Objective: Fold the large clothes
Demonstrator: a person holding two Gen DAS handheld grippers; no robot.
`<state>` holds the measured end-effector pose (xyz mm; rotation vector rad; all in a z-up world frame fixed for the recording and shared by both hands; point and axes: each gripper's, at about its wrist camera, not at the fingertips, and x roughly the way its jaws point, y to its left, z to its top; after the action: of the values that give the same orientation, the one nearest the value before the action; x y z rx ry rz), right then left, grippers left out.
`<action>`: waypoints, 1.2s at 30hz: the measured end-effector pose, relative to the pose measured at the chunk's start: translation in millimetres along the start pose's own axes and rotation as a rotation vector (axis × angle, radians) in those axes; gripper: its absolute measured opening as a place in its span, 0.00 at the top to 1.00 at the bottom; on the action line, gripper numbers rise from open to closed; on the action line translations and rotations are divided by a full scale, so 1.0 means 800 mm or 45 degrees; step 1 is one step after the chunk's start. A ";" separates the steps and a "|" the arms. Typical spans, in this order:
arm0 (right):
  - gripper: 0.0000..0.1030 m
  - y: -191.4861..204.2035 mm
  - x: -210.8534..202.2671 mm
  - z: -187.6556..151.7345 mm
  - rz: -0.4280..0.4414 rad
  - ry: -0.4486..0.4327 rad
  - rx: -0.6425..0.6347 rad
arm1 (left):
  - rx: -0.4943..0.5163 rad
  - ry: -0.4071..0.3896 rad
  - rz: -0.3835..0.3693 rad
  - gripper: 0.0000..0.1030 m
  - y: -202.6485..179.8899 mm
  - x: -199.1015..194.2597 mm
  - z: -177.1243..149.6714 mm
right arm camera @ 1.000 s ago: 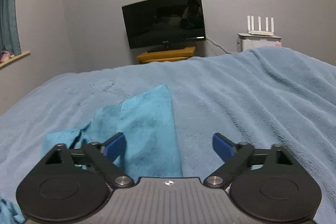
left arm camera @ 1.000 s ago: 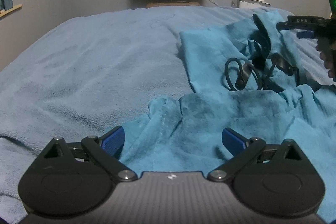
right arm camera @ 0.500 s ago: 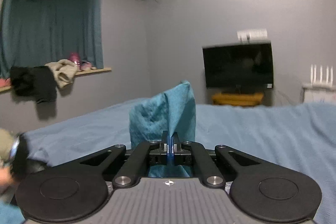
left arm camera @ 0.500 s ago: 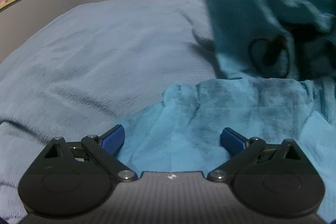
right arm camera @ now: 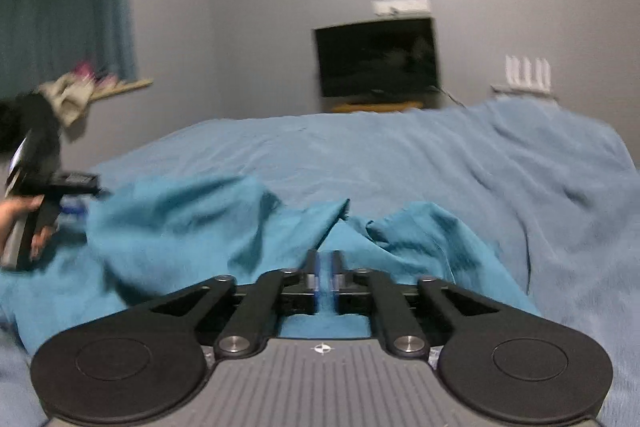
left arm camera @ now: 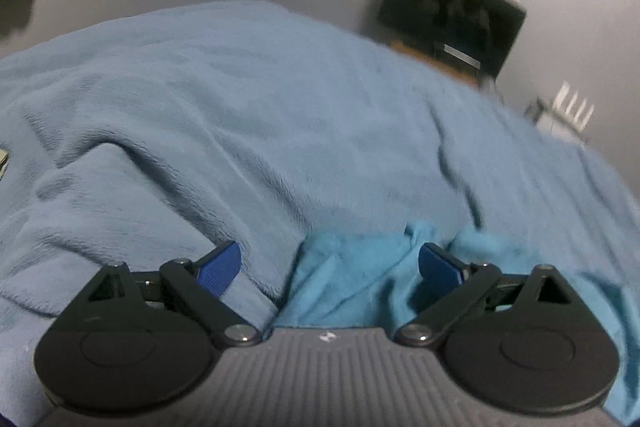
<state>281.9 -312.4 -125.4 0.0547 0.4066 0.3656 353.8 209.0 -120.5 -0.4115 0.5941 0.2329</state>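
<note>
A teal fleece garment [right arm camera: 180, 227] lies crumpled on the light blue blanket [right arm camera: 400, 155]. My right gripper [right arm camera: 325, 267] is nearly shut, with a fold of the teal garment pinched between its blue pads. My left gripper [left arm camera: 330, 265] is open, hovering low over an edge of the same garment [left arm camera: 360, 267]; nothing sits between its pads. The left gripper and the hand holding it also show at the left edge of the right wrist view [right arm camera: 36, 203].
The blanket [left arm camera: 240, 107] covers the whole bed, with ridges and folds. A dark TV [right arm camera: 376, 57] on a wooden stand is at the far wall, a white router [right arm camera: 526, 73] to its right. A shelf with clothes [right arm camera: 76, 91] and a curtain are on the left.
My right gripper closed on the garment, lifted it, and has now brought it back down low over the bed. My left gripper stayed open and swung left, tilting its view.
</note>
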 end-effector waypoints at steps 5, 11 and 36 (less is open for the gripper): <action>0.33 0.029 0.038 0.010 0.038 0.064 0.121 | 0.066 -0.082 -0.068 0.06 -0.013 -0.015 -0.001; 0.33 0.033 0.114 -0.016 0.135 0.338 0.538 | 0.305 -0.139 -0.128 0.06 -0.062 -0.028 -0.012; 0.49 0.140 0.114 -0.022 -0.179 0.043 -0.241 | 1.140 0.213 -0.361 0.07 -0.206 0.006 -0.119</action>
<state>314.7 -175.6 -162.2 -0.1641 0.4056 0.2653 364.5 20.3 -144.1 0.3577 0.7318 -0.3451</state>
